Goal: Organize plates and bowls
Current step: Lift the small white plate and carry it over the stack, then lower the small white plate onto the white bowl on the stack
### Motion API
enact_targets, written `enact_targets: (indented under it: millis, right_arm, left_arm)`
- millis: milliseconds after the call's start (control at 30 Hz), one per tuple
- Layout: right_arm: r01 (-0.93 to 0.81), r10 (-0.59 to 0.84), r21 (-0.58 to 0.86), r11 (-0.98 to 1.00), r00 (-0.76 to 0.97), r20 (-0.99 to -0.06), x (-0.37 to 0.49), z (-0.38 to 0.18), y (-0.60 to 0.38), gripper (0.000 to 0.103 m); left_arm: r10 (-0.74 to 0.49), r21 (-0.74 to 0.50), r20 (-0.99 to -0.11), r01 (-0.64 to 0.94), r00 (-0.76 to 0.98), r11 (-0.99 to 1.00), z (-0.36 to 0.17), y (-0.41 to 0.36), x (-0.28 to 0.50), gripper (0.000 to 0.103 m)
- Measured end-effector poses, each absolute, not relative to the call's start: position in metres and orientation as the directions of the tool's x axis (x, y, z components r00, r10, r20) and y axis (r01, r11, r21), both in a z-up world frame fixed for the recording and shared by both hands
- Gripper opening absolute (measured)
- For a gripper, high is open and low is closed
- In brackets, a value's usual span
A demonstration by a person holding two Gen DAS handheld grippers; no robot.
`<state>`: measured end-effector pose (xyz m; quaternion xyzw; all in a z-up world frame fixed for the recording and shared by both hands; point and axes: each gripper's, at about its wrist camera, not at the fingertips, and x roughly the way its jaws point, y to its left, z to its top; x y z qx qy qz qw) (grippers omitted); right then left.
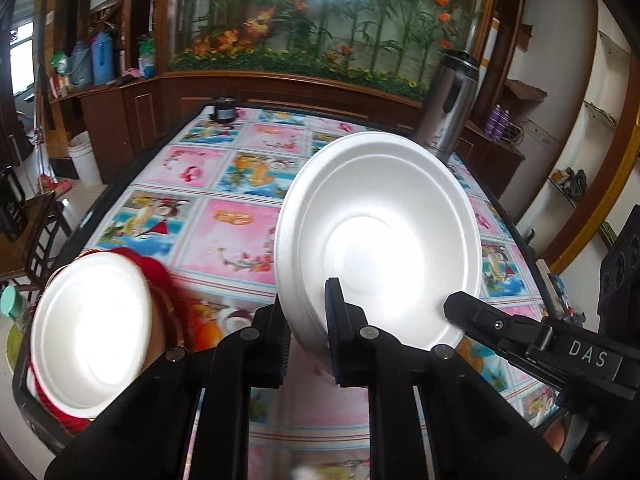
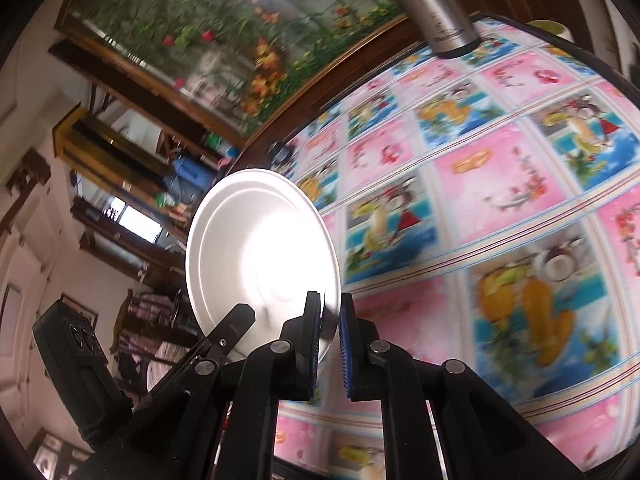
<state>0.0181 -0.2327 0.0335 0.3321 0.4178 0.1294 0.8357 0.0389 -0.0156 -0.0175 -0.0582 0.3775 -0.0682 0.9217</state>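
A white foam bowl hangs tilted above the table, its inside towards the left wrist camera. My left gripper is shut on its lower rim. My right gripper comes in from the right and meets the same rim. In the right wrist view the bowl stands on edge, with my right gripper shut on its rim and my left gripper at its lower left. A second white bowl lies at the table's near left corner on something red.
The table wears a pink and blue picture cloth. A steel flask stands at its far right edge, a small dark jar at the far edge. A wooden cabinet with a flower panel runs behind.
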Motion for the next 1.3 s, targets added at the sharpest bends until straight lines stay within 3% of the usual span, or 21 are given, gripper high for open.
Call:
enact_targets:
  millis: [833,1300]
  right_arm:
    - [-0.171,0.604,0.606,0.777,0.474,-0.641,0.021,0.045,-0.054,0.009]
    - [-0.243,0.644,0.601,0.761,0.394,-0.656,0.014,0.031,0.001,0.010]
  left_arm:
    - [-0.024,-0.222,-0.668,-0.169,0.744,0.960,-0.026,0.146,0.001,0.014]
    - [0.023,-0.205,-0.703,-0.233,0.710,0.951,-0.042,0.182,-0.009,0.014]
